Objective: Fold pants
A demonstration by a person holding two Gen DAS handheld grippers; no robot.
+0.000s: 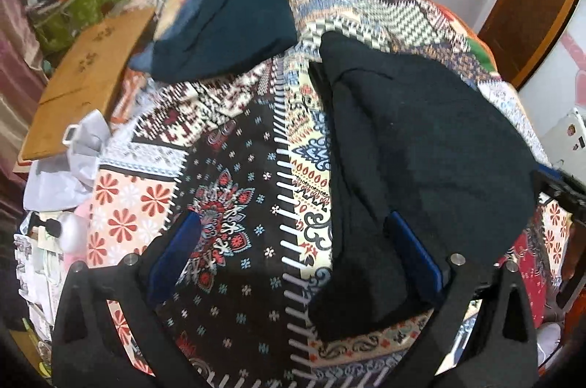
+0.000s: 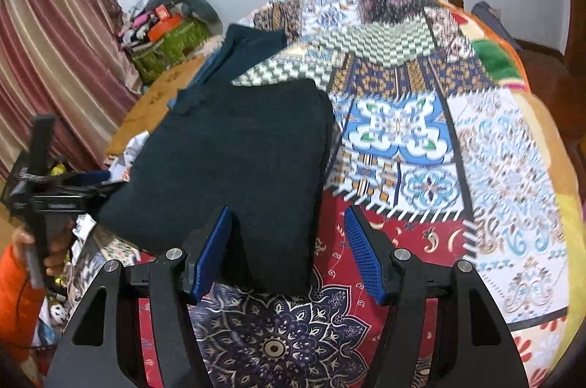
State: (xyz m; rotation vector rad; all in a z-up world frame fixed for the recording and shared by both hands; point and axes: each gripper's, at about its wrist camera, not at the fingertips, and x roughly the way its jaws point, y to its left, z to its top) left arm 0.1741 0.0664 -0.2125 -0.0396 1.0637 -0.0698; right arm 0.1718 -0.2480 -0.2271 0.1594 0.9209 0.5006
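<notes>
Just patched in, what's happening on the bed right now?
A person is folding pants with a handheld gripper in each hand. The black pants lie bunched in a partly folded heap on the patchwork bedspread. Both the left gripper and right gripper are open and gripping nothing, poised at the heap's near end. A second dark garment lies farther back.

Bedroom: patchwork bedspread (image 2: 399,128), curtains (image 2: 55,58)

Even indoor light, motion blur, fisheye edges
</notes>
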